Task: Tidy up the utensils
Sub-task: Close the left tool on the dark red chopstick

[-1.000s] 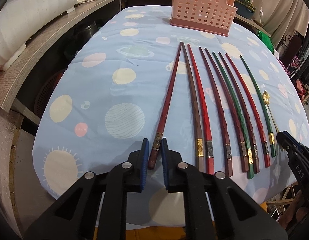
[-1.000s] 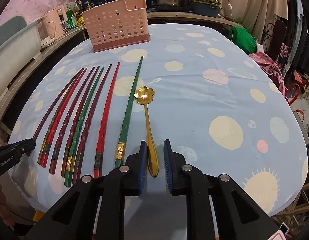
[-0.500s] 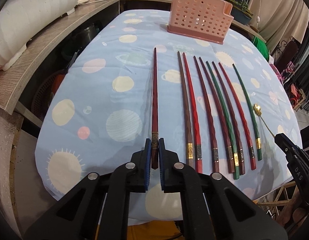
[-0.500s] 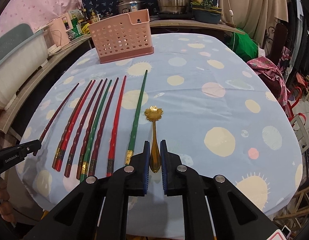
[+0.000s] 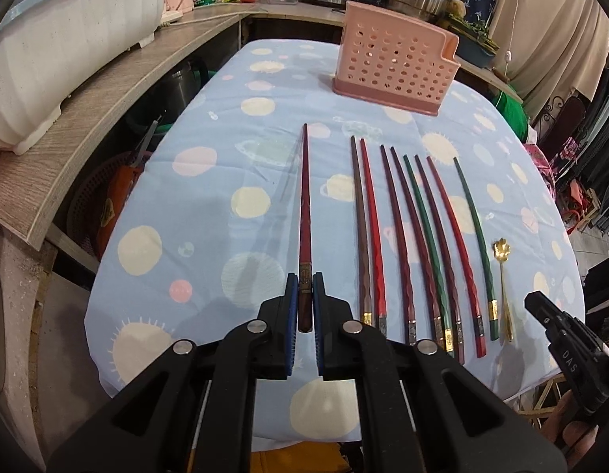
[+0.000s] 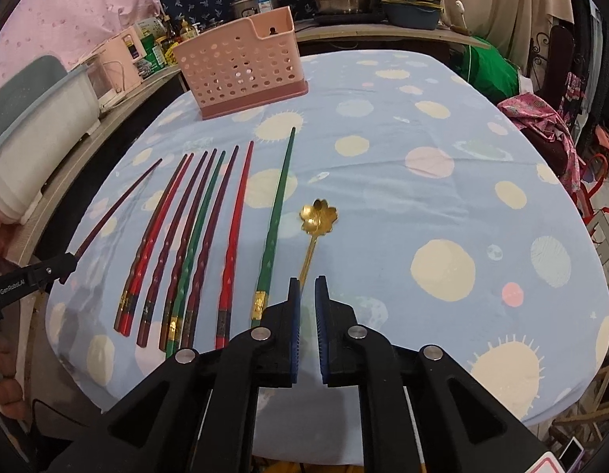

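Observation:
My left gripper [image 5: 304, 280] is shut on the thick end of a dark red chopstick [image 5: 304, 205], held a little above the cloth and pointing at the pink perforated basket [image 5: 395, 67]. Several red, maroon and green chopsticks [image 5: 422, 236] lie in a row to its right. Right of them lies a gold flower-headed spoon [image 6: 319, 216]. My right gripper [image 6: 307, 282] stands at the spoon's handle end with its jaws almost together. The handle runs behind the left finger, and nothing shows in the narrow gap. The right wrist view shows my left gripper [image 6: 64, 266] holding the chopstick [image 6: 119, 201].
The table wears a pale blue cloth with round patterns [image 6: 442, 268]. A wooden counter [image 5: 107, 90] with a white tub curves along the left side. Pots and jars stand behind the basket [image 6: 241, 67]. Chairs and clothing crowd the right edge.
My left gripper shut on the leftmost dark red chopstick and raised it away from the row. The right jaws narrowed, and the spoon handle no longer shows between them.

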Motion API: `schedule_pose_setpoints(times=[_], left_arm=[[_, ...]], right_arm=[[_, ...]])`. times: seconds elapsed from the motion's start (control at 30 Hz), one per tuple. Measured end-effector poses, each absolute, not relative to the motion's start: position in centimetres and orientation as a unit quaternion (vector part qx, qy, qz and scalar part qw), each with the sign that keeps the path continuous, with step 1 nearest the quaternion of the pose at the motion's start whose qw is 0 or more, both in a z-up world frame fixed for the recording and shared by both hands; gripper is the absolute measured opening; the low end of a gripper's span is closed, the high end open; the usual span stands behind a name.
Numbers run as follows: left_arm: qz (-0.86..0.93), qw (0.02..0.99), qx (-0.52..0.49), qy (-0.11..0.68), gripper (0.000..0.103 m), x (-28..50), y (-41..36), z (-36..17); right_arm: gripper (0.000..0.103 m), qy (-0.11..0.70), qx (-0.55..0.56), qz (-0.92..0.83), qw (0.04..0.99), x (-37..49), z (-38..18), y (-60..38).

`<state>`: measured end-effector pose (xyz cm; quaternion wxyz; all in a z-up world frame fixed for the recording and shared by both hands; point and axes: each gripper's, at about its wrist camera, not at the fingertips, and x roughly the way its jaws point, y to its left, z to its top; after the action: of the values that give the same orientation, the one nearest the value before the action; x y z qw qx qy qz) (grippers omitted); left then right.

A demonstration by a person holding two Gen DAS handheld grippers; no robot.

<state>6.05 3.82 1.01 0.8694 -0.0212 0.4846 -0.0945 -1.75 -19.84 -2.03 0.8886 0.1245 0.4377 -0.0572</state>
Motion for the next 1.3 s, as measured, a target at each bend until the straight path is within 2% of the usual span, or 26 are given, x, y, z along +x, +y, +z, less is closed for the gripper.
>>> schedule_pose_setpoints(times=[0.07,0.13,0.23,0.3,0.53,1.03,1.3], left_arm=[[-0.095,0.865,-0.019,0.492,0.007,6.0,3.6,0.4],[-0.096,0.863,-0.016,0.496,0.007,5.8,3.5,0.0],[-0.098,0.860,-0.013,0.500,0.007,5.6,3.3,-0.4],[-0.097,0.858,-0.014,0.504,0.007,5.6,3.3,-0.7],[-0.096,0.853,-0.013,0.514,0.007,5.3,3.3,-1.6],[-0.098,0.845,-0.011,0.525,0.007,4.7,3.2,-2.8],[-0.104,0.861,-0.023,0.498,0.007,4.8,3.7,-0.2]], right_arm=[[0.013,0.447,0.128,-0.053,0.884,-1.8,-2.6,-19.6],[0.025,0.451,0.128,-0.052,0.882,-1.9,-3.0,-19.3],[0.026,0.460,0.126,-0.048,0.877,-1.9,-3.8,-18.8],[0.025,0.456,0.108,-0.052,0.882,-2.2,-3.8,-18.3],[0.010,0.443,0.079,-0.067,0.891,-3.8,-3.7,-18.0],[0.010,0.424,0.118,-0.081,0.894,-5.4,-3.7,-20.0],[0.009,0.399,0.133,-0.078,0.904,-5.1,-0.6,-20.8]])
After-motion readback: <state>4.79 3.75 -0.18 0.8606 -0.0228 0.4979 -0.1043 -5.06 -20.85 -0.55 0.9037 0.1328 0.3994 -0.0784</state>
